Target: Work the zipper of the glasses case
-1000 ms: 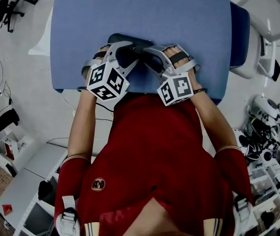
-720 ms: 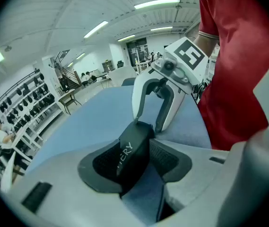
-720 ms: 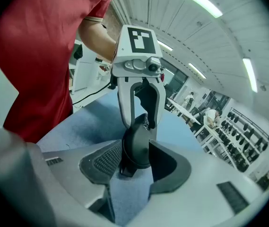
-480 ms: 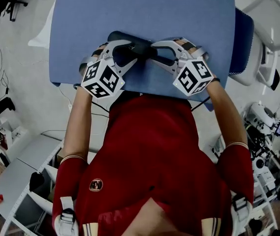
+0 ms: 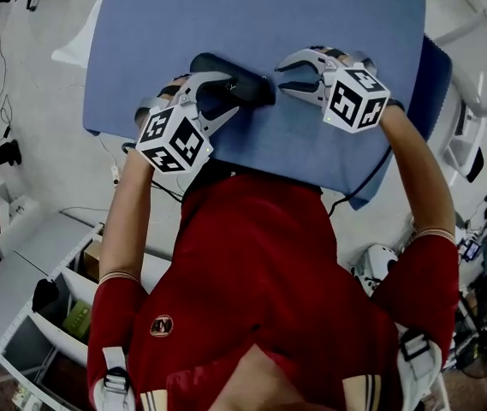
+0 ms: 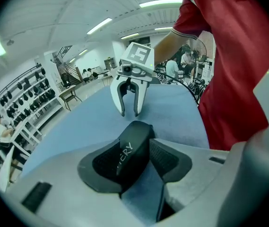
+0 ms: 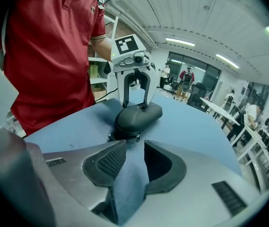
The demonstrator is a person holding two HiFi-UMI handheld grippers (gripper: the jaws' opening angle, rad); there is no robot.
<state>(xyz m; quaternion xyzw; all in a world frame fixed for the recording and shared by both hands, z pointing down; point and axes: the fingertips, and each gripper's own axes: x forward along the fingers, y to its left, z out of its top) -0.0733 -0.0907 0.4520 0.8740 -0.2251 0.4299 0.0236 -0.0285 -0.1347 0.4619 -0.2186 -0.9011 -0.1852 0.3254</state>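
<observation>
The black glasses case (image 5: 243, 82) lies on the blue table (image 5: 269, 15) close to its near edge. My left gripper (image 5: 233, 94) is shut on the case's left part; in the left gripper view both pads press the case (image 6: 133, 148). My right gripper (image 5: 282, 75) stands just right of the case without touching it. Its jaws have just been closing, and only blue tabletop shows in the narrow gap between them (image 7: 133, 162). From the right gripper view the case (image 7: 136, 116) shows its zipper pull (image 7: 137, 137) at the near end, and the left gripper (image 7: 134, 103) straddles its far end.
The table's near edge (image 5: 252, 168) runs along the person's red shirt (image 5: 269, 264). A blue chair (image 5: 431, 84) stands at the table's right side. Shelves (image 5: 29, 315) and cables lie on the floor at the left.
My right gripper has drawn away from the case's right end and moved right along the table, its jaws narrower. The left gripper keeps its hold on the case.
</observation>
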